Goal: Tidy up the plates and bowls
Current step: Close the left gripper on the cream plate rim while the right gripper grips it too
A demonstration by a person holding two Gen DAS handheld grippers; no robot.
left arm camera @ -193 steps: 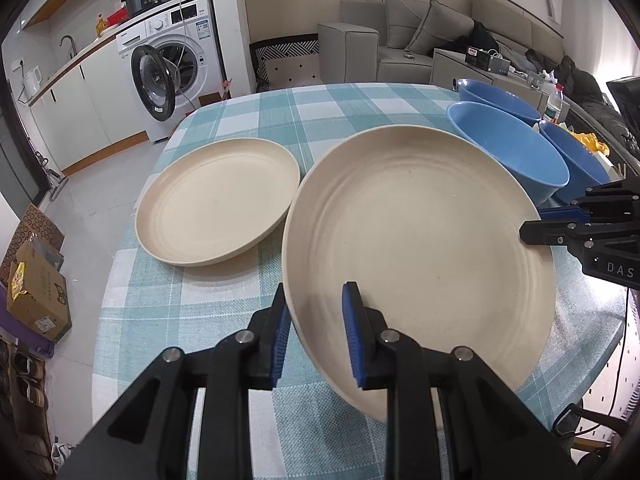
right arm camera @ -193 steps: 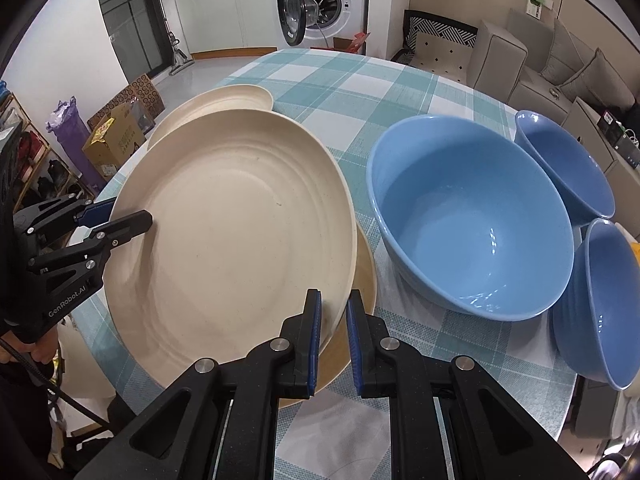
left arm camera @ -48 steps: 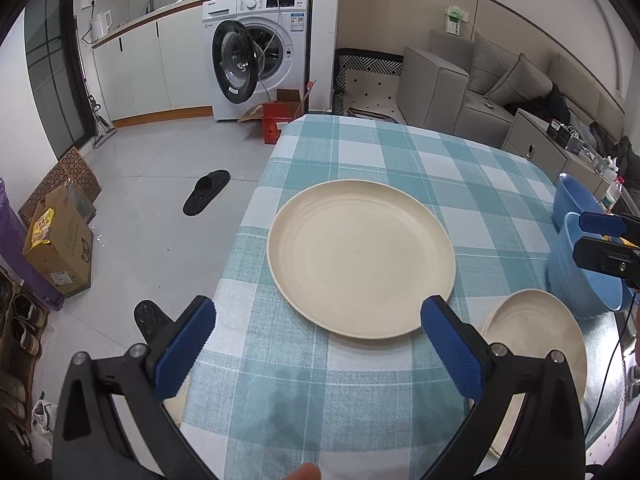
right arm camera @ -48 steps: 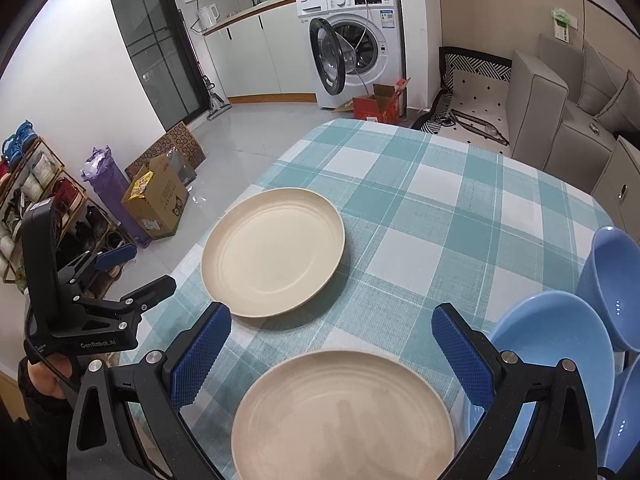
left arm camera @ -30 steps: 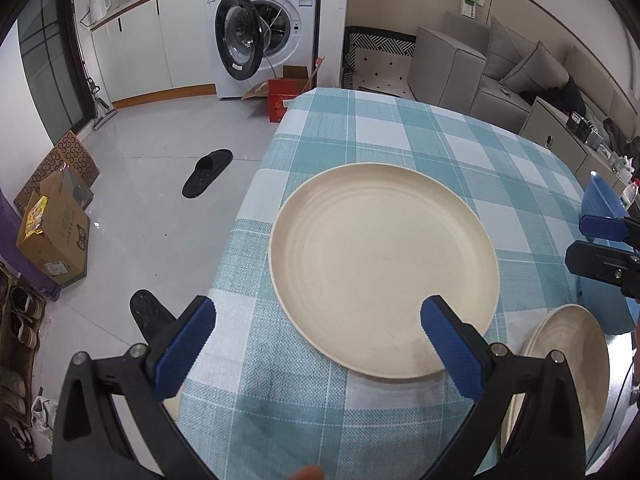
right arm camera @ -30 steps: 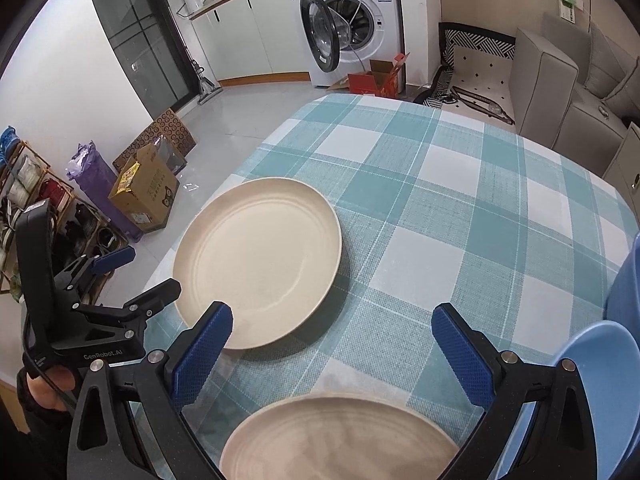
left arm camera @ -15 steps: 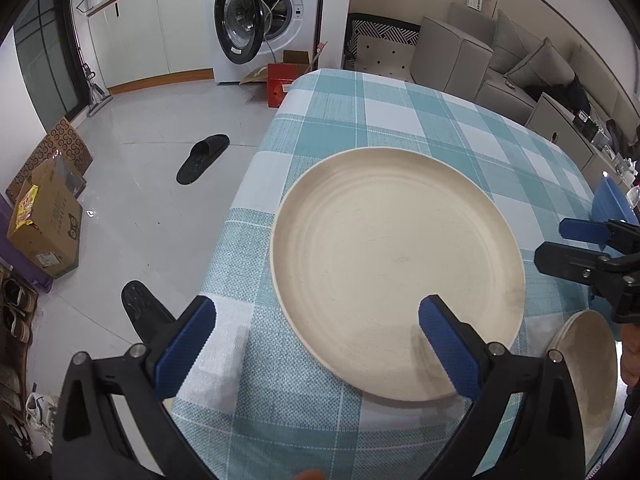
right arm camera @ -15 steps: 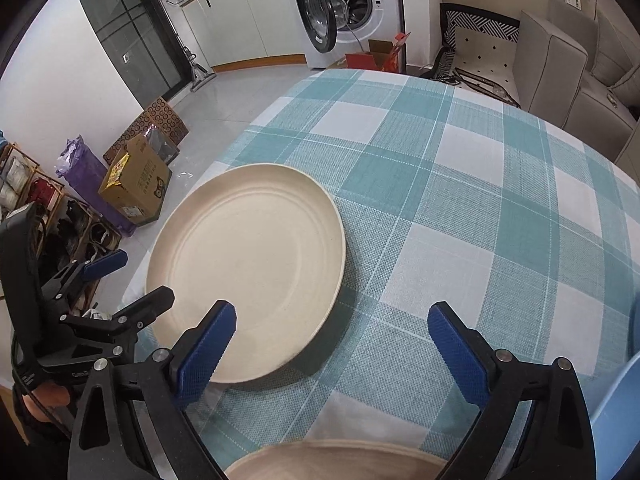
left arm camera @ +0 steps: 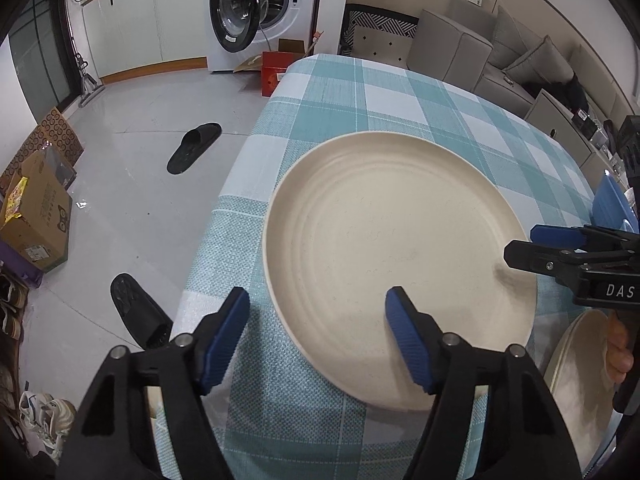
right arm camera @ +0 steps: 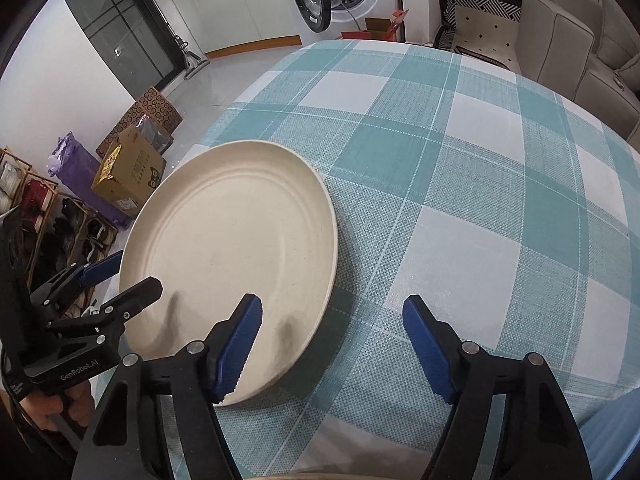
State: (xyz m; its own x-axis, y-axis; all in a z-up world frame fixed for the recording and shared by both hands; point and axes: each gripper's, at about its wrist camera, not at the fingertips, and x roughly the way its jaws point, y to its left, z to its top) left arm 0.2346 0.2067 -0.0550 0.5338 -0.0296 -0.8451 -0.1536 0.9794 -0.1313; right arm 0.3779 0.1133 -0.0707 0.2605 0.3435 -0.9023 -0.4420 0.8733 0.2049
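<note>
A large cream plate lies flat on the checked tablecloth near the table's left edge. My left gripper hovers low over its near-left rim. Its jaws are closing, with the rim between them and the pads not touching it. The same plate shows in the right wrist view. There my right gripper straddles its near-right rim, jaws also closing, with no contact visible. Each gripper appears in the other's view: the right gripper and the left gripper.
A second cream plate lies at the near right, beside a hand. A blue bowl sits at the right edge. The table's left edge drops to a floor with slippers and a cardboard box.
Both grippers have sunk toward the cream plate, which now looks larger. Their jaws have narrowed from wide open to about plate-rim spacing.
</note>
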